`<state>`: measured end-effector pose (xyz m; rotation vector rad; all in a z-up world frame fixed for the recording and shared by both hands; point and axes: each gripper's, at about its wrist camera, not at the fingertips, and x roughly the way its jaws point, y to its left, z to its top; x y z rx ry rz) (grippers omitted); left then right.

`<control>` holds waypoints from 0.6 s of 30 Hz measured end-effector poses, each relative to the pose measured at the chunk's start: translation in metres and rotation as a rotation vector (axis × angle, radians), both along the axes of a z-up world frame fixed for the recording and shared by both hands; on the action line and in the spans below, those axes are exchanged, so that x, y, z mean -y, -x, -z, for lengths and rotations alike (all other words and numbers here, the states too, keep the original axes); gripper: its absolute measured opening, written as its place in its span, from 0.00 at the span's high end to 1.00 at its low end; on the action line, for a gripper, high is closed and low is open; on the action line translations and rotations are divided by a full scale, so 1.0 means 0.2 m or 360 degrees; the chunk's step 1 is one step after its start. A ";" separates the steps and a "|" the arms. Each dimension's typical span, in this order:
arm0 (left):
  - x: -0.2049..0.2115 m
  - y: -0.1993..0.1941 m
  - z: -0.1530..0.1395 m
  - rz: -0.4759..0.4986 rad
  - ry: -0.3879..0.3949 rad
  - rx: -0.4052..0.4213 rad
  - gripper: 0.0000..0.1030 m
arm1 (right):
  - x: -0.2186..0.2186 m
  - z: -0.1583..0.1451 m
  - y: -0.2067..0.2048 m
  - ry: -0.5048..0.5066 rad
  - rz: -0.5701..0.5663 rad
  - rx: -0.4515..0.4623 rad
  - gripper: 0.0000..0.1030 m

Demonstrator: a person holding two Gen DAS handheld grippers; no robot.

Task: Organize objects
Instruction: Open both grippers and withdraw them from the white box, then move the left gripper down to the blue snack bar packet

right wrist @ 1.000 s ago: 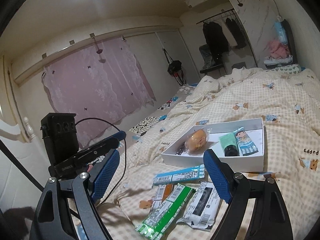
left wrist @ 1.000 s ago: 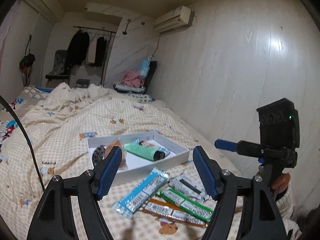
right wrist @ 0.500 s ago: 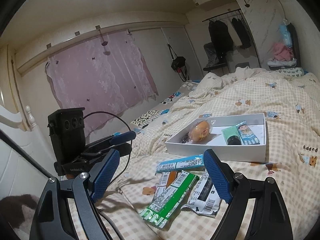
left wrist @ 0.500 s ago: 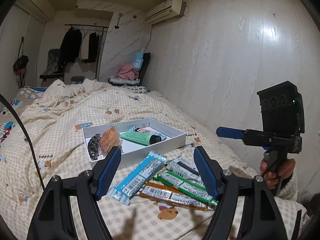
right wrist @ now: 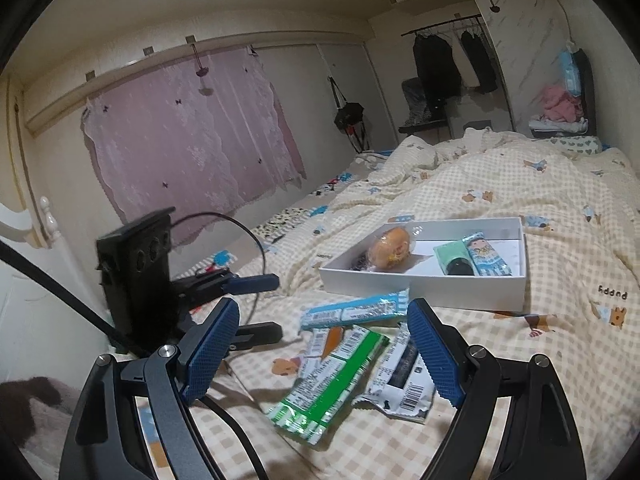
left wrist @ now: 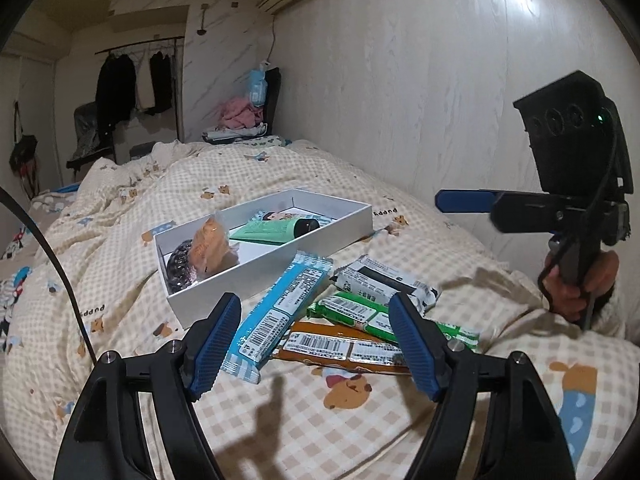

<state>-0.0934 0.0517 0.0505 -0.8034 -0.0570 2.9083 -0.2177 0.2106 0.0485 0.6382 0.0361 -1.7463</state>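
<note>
A white box lies on the bed and holds an orange wrapped bun, a green tube, a dark item and a cartoon packet. In front of it lie a blue snack pack, a green one, a brown one and a black-and-white one. My left gripper is open just above the blue and brown packs. My right gripper is open over the green pack. Both are empty.
The bed has a cream checked quilt with bear prints. A white wall runs along the right. A clothes rack and a chair with laundry stand at the far end. A pink curtain covers the window.
Both grippers have come lower and closer to the loose snack packs; the packs and box now loom larger. Both stay open and empty.
</note>
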 end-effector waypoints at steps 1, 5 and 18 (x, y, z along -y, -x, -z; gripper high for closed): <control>-0.01 0.00 0.01 0.0006 0.0015 0.0000 0.23 | 0.00 0.01 0.00 -0.0017 0.0008 -0.0008 0.15; -0.05 0.00 0.03 0.0025 0.0068 0.0023 0.22 | 0.01 0.03 0.00 -0.0062 0.0037 -0.0013 0.15; -0.07 0.04 0.09 0.0036 0.0072 0.0099 0.22 | 0.02 0.07 -0.01 -0.0112 0.0061 -0.0037 0.01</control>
